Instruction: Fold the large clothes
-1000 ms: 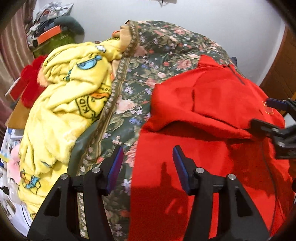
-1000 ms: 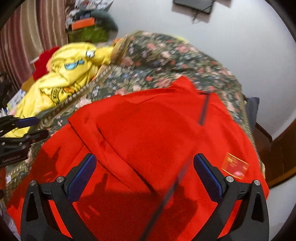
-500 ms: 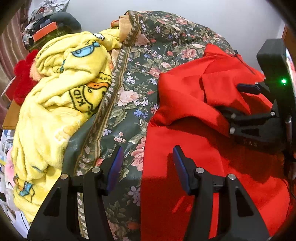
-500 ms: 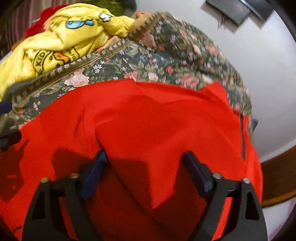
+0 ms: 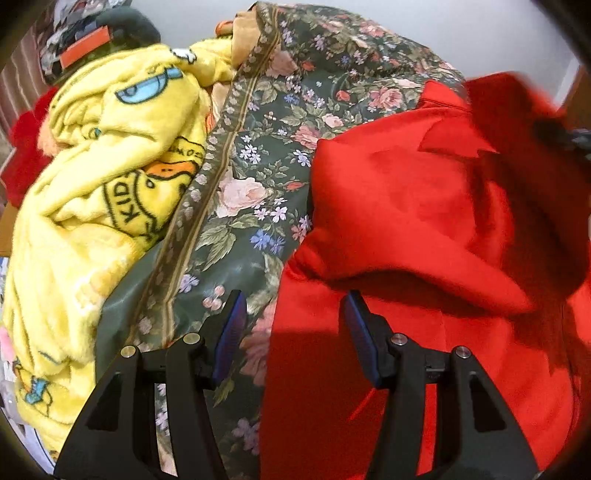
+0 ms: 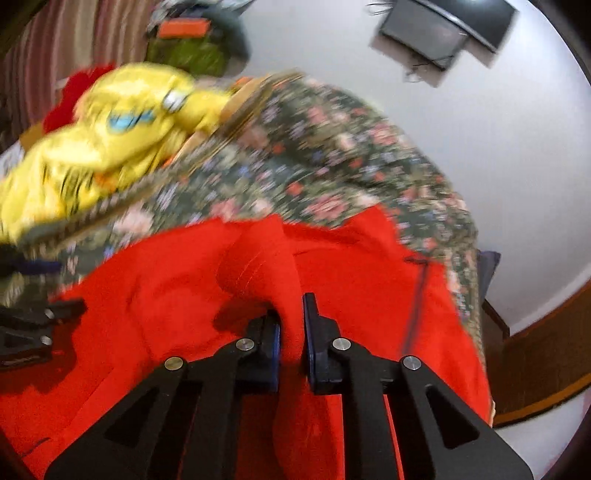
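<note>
A large red garment (image 5: 406,229) lies on a dark floral bedspread (image 5: 266,155), partly folded over itself. My left gripper (image 5: 291,325) is open and empty, low over the garment's left edge. My right gripper (image 6: 291,332) is shut on a bunched fold of the red garment (image 6: 266,258) and lifts it. The garment's dark zipper (image 6: 417,295) runs down its right side. The left gripper also shows at the left edge of the right wrist view (image 6: 33,325).
A yellow cartoon-print blanket (image 5: 110,177) is heaped on the left of the bed, with a red item (image 5: 22,158) behind it. A pile of clutter (image 5: 96,37) stands at the back left. A white wall (image 6: 443,129) with a dark screen (image 6: 443,26) is behind the bed.
My right gripper went from wide open to shut on a fold of the red garment and pulled it up. My left gripper stayed open and nearly still.
</note>
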Demonstrator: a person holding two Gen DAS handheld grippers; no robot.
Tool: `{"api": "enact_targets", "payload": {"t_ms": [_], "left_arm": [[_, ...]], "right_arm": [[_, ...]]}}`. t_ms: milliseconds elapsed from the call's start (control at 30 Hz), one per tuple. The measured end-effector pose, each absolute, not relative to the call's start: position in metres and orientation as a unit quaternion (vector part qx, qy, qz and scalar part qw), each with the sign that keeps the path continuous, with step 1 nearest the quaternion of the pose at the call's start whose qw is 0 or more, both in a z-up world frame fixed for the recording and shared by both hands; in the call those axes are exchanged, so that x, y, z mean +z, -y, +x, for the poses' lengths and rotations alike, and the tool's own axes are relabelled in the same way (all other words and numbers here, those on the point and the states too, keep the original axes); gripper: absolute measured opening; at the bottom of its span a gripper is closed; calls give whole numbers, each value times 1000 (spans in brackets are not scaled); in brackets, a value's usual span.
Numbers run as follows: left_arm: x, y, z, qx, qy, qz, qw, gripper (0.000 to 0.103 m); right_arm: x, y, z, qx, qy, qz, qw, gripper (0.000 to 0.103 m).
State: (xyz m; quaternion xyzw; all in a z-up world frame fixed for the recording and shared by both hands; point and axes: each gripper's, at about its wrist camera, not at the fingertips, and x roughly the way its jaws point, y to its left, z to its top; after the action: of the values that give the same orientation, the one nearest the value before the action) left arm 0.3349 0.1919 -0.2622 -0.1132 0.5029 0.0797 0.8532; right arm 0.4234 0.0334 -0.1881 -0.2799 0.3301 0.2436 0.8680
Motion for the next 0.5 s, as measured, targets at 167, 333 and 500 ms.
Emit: {"api": "enact_targets", "payload": {"t_ms": [167, 333, 500], "left_arm": [[-266, -194, 355, 84, -504, -149, 847, 55], [-266, -197, 369, 120, -495, -147, 848, 55], [-259, -207, 370, 204, -470, -107, 852, 55]], "right_arm": [[-138, 13, 439, 217, -305, -210, 903, 9], [-109, 65, 446, 193, -292, -162, 923, 9], [-99, 116, 446, 173, -292, -112, 934, 9]]}}
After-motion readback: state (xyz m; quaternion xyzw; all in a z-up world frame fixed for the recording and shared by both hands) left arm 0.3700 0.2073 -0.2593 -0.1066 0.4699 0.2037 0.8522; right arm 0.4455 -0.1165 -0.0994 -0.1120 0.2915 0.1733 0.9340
